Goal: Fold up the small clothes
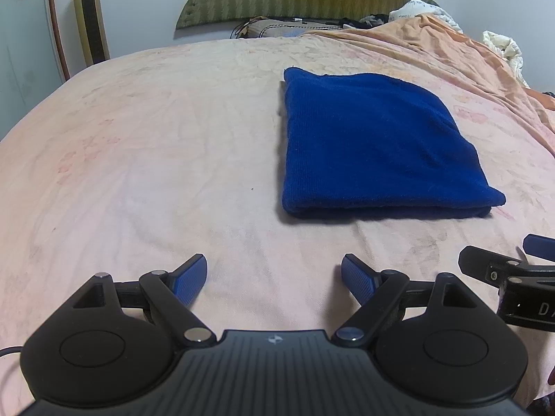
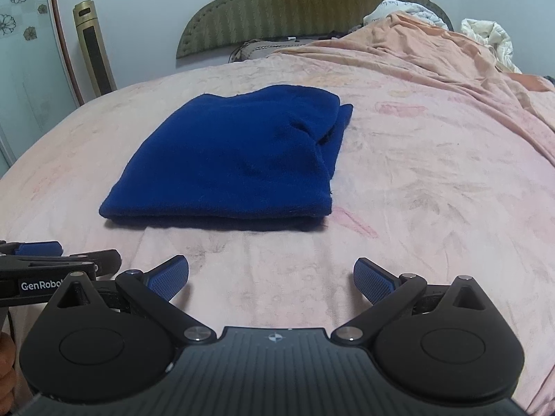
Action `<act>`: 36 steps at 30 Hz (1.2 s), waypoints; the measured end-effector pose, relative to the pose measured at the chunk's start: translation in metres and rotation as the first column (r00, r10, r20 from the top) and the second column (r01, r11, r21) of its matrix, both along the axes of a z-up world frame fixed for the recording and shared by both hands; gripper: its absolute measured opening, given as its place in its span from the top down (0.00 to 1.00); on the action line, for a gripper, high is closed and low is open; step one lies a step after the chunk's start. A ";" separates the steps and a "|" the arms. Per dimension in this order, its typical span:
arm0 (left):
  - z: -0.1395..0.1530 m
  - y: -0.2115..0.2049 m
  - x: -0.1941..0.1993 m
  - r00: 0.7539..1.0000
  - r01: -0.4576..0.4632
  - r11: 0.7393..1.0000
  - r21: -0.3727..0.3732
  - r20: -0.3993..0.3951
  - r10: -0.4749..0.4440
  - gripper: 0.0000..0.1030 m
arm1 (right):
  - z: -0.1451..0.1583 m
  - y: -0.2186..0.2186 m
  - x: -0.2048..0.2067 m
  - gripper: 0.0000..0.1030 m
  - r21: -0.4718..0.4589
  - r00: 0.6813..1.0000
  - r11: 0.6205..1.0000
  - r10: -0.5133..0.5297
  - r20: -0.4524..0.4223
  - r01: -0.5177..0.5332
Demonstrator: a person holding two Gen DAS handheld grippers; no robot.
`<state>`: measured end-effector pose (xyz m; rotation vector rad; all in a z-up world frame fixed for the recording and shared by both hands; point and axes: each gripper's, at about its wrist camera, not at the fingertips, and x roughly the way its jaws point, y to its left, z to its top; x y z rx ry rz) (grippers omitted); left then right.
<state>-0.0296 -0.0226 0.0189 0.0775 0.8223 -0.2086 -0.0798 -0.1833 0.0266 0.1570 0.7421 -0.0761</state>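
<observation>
Garment: blue cloth point(image 2: 236, 159), folded flat on pink bedsheet point(image 2: 416, 180)
Right gripper point(image 2: 271, 279): jaws wide apart, empty, short of cloth
Left gripper point(image 2: 52, 258): at left edge

A wide bed covered by a pale pink floral sheet point(image 1: 156, 159) carries a folded deep-blue fleece garment point(image 1: 374, 145) lying flat near its middle. Along the far right side a rumpled peach-orange blanket point(image 2: 433, 55) is heaped — with crumpled white bedding point(image 2: 485, 34) at its far edge.
</observation>
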 end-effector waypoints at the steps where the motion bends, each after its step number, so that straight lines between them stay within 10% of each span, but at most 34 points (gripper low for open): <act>1: 0.000 0.000 0.000 1.000 0.001 1.000 0.000 0.000 -0.001 0.17 | 0.000 0.001 0.000 0.00 -0.013 1.000 1.000 -0.004 -0.002 0.004; 36: 0.002 -0.001 -0.003 1.000 0.006 1.000 0.001 -0.001 -0.006 0.17 | 0.005 0.014 -0.007 0.00 -0.061 0.999 0.997 0.037 0.013 -0.036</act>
